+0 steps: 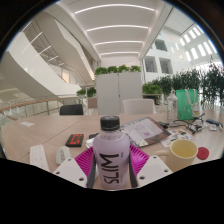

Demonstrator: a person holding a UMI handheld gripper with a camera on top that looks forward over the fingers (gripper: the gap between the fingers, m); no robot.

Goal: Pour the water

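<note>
Gripper view: tool (111,168) clenched on the bottle (111,158).
Upright bottle between the pads; yellow cup (183,150) sits ahead-right on the surface (40,135).

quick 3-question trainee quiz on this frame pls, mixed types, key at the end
1. True or false: the bottle stands between the two pink pads of the gripper.
2. What lies just beside the yellow cup, on the side away from the bottle?
A. a red lid
B. a blue spoon
C. a green sponge
3. Fill in: the bottle's cap is ____ in colour.

Key: 1 true; 2 A; 3 black. The jaws look closed on the bottle's sides.
</note>
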